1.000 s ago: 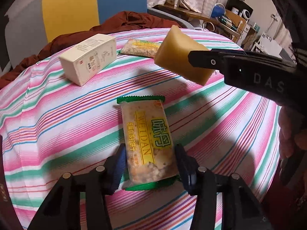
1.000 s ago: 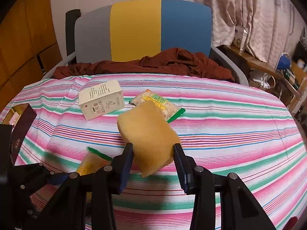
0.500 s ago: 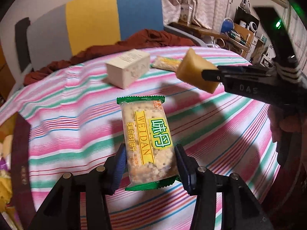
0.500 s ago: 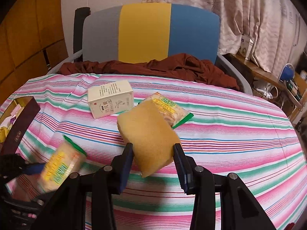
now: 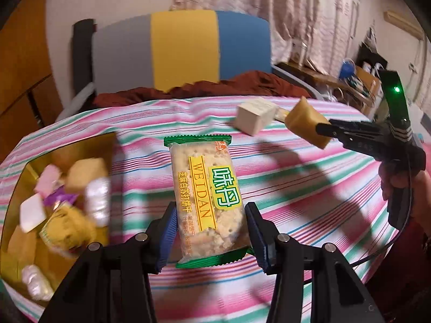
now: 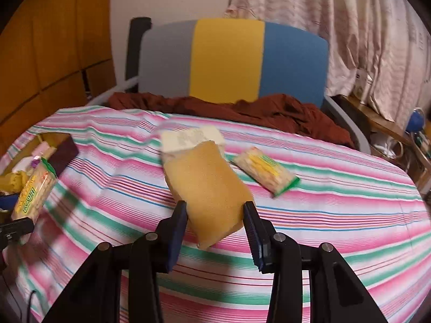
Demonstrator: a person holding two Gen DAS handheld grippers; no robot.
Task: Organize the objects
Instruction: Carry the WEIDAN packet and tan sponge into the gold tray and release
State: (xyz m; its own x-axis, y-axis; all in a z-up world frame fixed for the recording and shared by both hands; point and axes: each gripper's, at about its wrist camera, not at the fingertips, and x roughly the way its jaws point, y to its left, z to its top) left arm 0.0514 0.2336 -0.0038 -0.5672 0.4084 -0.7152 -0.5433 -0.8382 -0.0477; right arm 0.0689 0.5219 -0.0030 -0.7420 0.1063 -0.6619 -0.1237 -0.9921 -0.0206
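Left-wrist view first: left gripper (image 5: 211, 235) clamps the green-edged clear cracker packet (image 5: 208, 202); the gold-lined box of wrapped snacks (image 5: 60, 199) sits just left, half full.

Right-wrist view: right gripper (image 6: 215, 230) pinches the yellow foam sponge block (image 6: 208, 188); beyond it, a white carton (image 6: 188, 138) and a second cracker packet (image 6: 265, 171) lie unsorted.

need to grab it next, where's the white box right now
In the right wrist view the white box sits on the striped tablecloth toward the far edge, partly hidden behind the yellow sponge, left of a loose cracker packet.

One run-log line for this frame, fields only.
left gripper: shut on cracker packet | right gripper: shut on sponge | gold box: part filled | on cloth: white carton, second packet
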